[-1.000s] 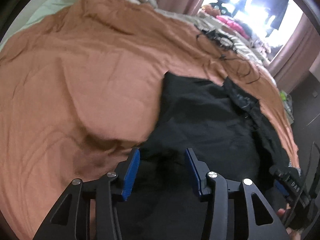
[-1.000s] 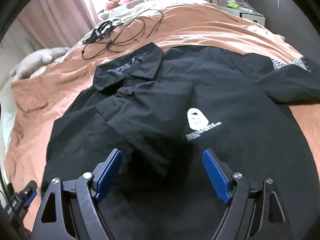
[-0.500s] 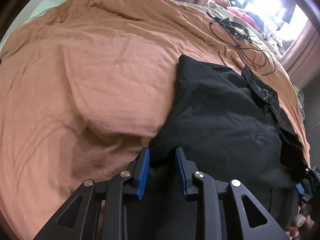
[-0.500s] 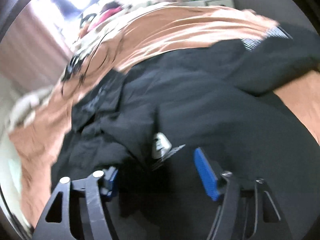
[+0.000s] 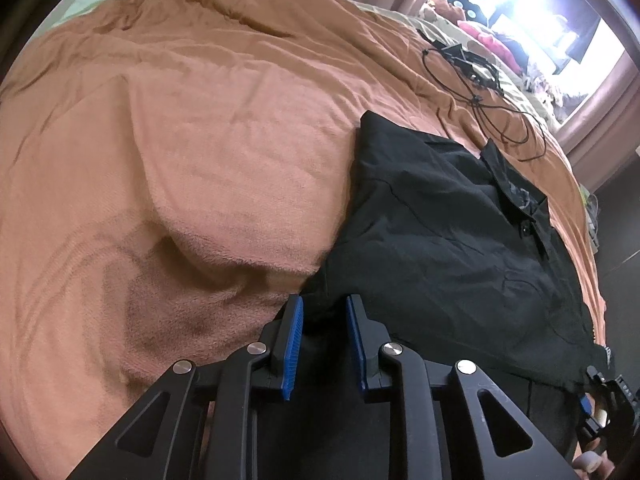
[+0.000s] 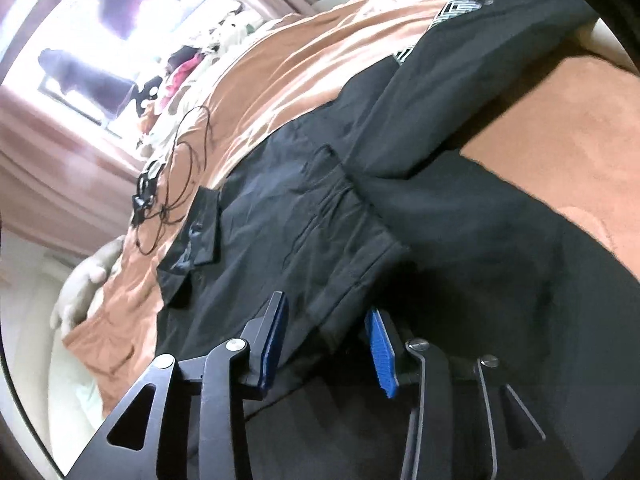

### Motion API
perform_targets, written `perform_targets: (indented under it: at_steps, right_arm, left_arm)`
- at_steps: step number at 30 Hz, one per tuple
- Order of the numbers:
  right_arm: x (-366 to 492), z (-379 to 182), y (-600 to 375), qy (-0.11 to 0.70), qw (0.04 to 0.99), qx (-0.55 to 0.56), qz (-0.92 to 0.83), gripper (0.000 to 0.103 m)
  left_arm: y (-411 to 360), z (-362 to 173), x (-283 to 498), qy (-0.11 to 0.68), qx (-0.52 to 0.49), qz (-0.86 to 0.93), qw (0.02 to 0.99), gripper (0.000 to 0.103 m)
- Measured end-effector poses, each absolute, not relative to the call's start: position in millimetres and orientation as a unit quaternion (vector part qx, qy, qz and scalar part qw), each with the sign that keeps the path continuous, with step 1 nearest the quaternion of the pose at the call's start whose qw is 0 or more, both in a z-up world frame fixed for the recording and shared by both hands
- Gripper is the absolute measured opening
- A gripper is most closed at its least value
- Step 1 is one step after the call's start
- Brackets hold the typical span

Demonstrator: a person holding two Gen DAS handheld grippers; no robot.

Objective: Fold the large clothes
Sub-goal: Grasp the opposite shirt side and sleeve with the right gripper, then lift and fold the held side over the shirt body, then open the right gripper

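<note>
Black shirt [image 5: 448,232] spread on the orange blanket [image 5: 180,140] ahead of you, your left gripper [image 5: 322,320] narrowing at its near hem, cloth between the blue pads, your right gripper [image 6: 326,320] closing around a folded edge, grip uncertain.

shirt [image 5: 440,232]: matt black cloth | blanket [image 5: 180,160]: fuzzy orange fleece

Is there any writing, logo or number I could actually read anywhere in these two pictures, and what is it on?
No text in either picture can be read.
Black shirt: a white-and-black print on the sleeve, seen in the right wrist view; it looks like a pattern, and any letters in it are too small to read.
Right gripper, at the edge of the left wrist view: small pale marks on its body, too blurred to read.
</note>
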State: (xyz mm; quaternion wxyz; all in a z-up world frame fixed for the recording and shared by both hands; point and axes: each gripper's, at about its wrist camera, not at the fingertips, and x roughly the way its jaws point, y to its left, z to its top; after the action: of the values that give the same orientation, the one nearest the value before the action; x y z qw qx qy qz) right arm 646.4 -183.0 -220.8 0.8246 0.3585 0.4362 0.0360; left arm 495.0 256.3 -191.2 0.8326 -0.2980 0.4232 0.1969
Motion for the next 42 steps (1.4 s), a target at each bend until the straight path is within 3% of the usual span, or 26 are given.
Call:
perform_targets:
  at_steps: [2, 5, 13, 15, 18, 19, 20, 22, 24, 42]
  right_arm:
    - [650, -230, -185, 0.444, 0.813, 0.374, 0.042, 0.018]
    - [666, -238, -182, 0.437, 0.807, 0.392, 0.066, 0.009]
    - [703, -253, -183, 0.434, 0.790, 0.416, 0.125, 0.007]
    - [701, -249, -185, 0.441, 0.787, 0.413, 0.123, 0.009]
    - [694, -236, -194, 0.439, 0.794, 0.404, 0.115, 0.030]
    - [692, -233, -197, 0.436, 0.798, 0.402, 0.110, 0.042]
    - [688, -228, -204, 0.430, 0.802, 0.402, 0.102, 0.045]
    - [681, -221, -219, 0.421, 0.805, 0.409, 0.088, 0.045]
    - [677, -215, -234, 0.415, 0.809, 0.411, 0.072, 0.045]
    - [681, -189, -384, 0.342, 0.844, 0.412, -0.038, 0.045]
  left_arm:
    - [255, -191, 494, 0.423, -0.294, 0.198, 0.834, 0.024]
    - [254, -191, 494, 0.423, -0.290, 0.200, 0.835, 0.024]
    - [255, -191, 496, 0.422, -0.288, 0.205, 0.835, 0.024]
    - [256, -189, 496, 0.421, -0.292, 0.208, 0.833, 0.024]
    - [257, -184, 495, 0.420, -0.298, 0.213, 0.830, 0.024]
    - [257, -181, 493, 0.419, -0.296, 0.217, 0.831, 0.029]
    - [256, -179, 492, 0.418, -0.294, 0.219, 0.831, 0.035]
    - [255, -171, 488, 0.406, -0.295, 0.214, 0.838, 0.063]
    - [251, -160, 482, 0.387, -0.295, 0.208, 0.849, 0.072]
    - [218, -130, 475, 0.370, -0.268, 0.164, 0.875, 0.073]
